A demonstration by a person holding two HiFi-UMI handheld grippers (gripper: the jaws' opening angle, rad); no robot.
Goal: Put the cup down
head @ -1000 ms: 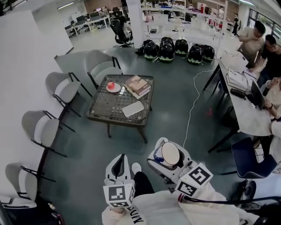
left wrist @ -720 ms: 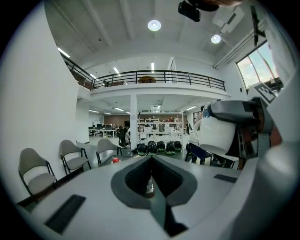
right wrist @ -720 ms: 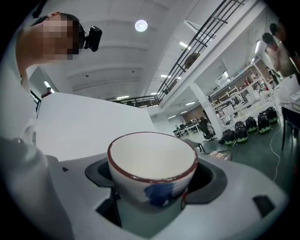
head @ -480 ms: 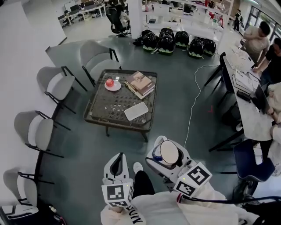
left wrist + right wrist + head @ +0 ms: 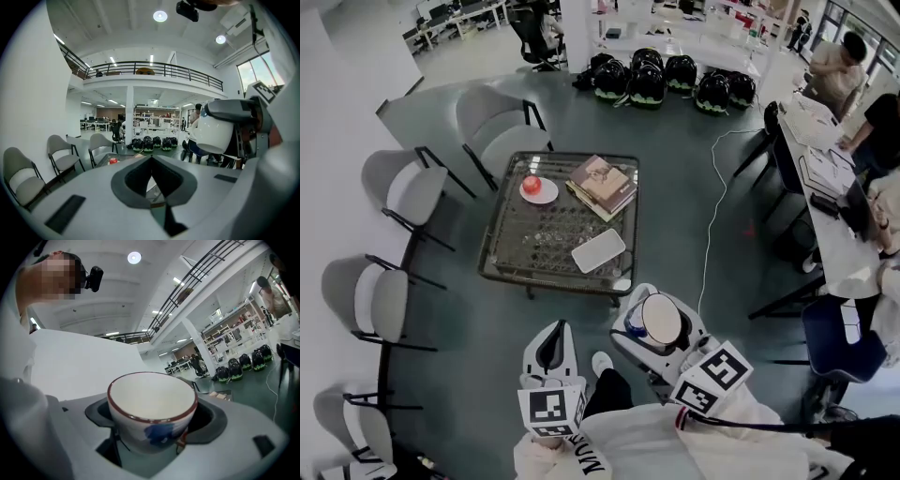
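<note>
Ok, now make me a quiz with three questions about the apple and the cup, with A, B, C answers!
1. Where is the red apple?
A. on the white plate on the table
B. on the books
C. on a chair

2. What colour is the rim of the cup?
A. green
B. dark red
C. yellow

3. What is the cup doing right now?
A. standing on the table
B. sitting in the fingers of the right gripper
C. lying tipped over on the floor

Answers:
1 A: the head view shows the apple on the plate, beside the books.
2 B: the right gripper view shows a dark red band round the white lip.
3 B: the fingers clamp its base, and it is not on the table yet.
</note>
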